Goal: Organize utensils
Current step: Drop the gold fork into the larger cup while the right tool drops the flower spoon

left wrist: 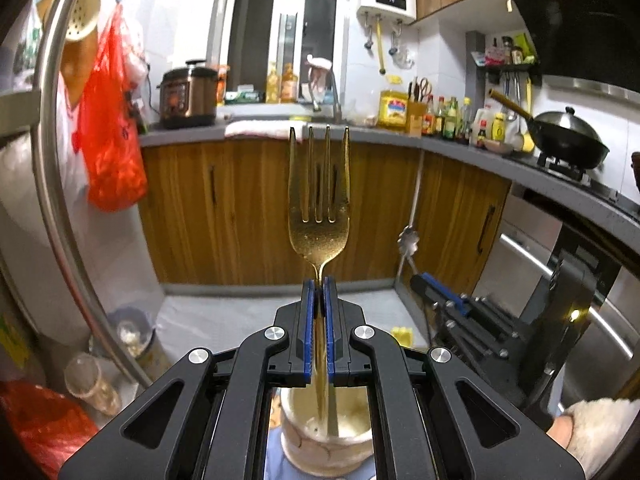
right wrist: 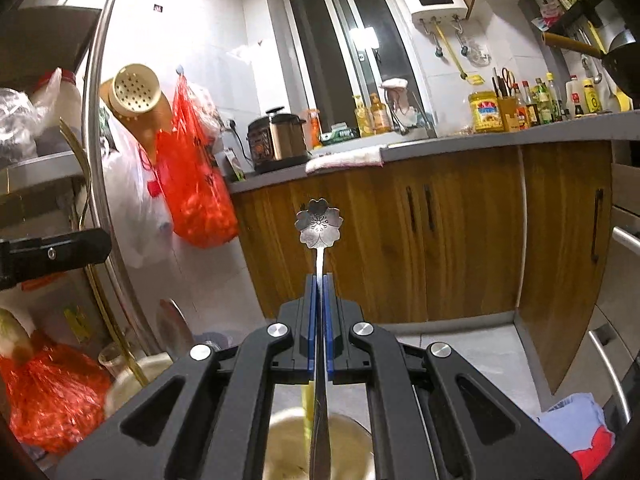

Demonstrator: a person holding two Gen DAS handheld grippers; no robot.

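My left gripper [left wrist: 319,285] is shut on a gold fork [left wrist: 319,208], tines pointing up; the handle runs down between the pads toward a cream ceramic cup [left wrist: 326,436] below. My right gripper [right wrist: 319,280] is shut on a silver spoon with a flower-shaped bowl [right wrist: 319,224], held upright; its handle reaches down over a round cream container [right wrist: 320,444] below, with a yellow utensil [right wrist: 307,404] in it. The right gripper with the spoon also shows in the left wrist view [left wrist: 424,284], to the right of the fork.
A steel rack pole [left wrist: 60,160] and shelves [right wrist: 44,160] stand on the left with red plastic bags [right wrist: 192,184]. Wooden cabinets [right wrist: 460,232] and a grey counter [left wrist: 460,144] with bottles, a rice cooker [left wrist: 188,96] and a wok [left wrist: 568,140] lie ahead. A second cup with a utensil [right wrist: 140,376] is at lower left.
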